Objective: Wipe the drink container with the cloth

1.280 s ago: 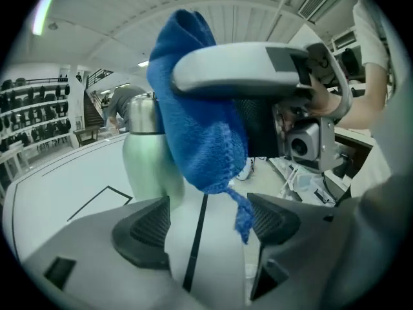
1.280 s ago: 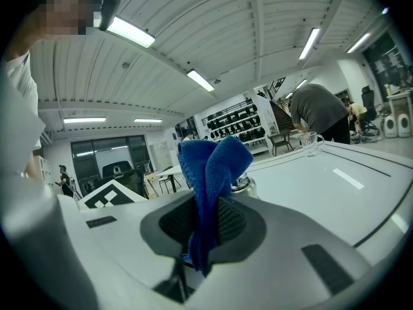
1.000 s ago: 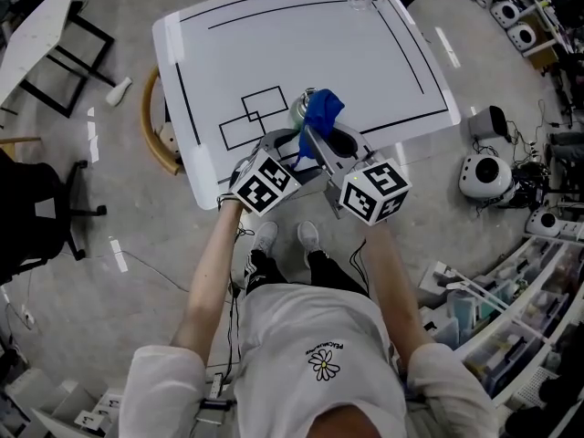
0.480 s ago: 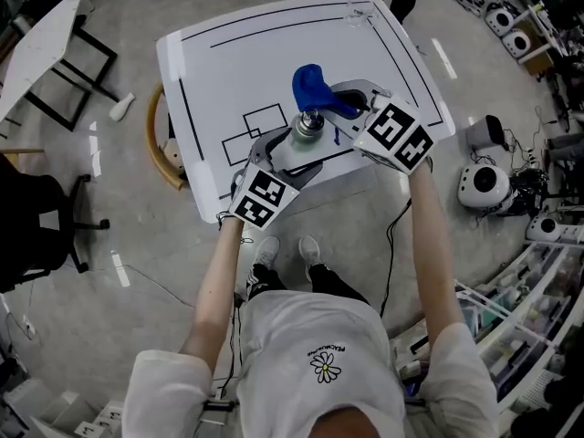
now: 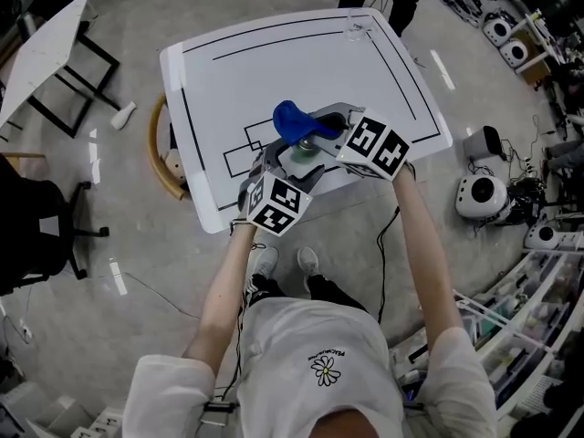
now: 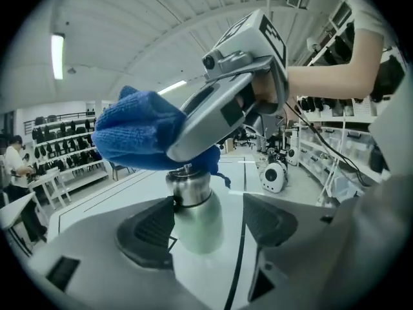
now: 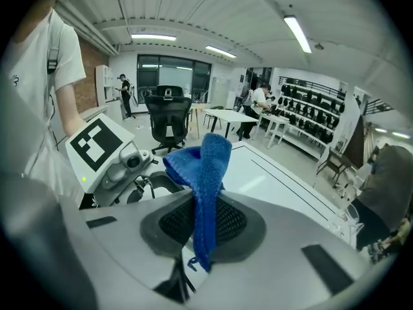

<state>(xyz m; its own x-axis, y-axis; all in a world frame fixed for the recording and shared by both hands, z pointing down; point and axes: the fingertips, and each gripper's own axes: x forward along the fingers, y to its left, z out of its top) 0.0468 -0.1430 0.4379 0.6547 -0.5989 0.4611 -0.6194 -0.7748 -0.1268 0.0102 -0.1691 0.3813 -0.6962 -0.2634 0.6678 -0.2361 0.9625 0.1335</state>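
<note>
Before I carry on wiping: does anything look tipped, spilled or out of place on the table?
Nothing stands out. The drink container stands upright between the left hand-held gripper's closing jaws, not yet clamped; the right hand-held gripper holds the blue cloth on its top. No spill shows.

Both arms out forward, left arm (image 5: 224,281) slightly bent, right arm (image 5: 424,235) nearly straight. Left gripper (image 6: 206,221) low and level, jaws wide and closing, drink container (image 6: 197,218) between them, gap visible on one side. Right gripper (image 7: 203,221) just above it, angled in from the right, jaws clamped on cloth (image 7: 203,166).
</note>
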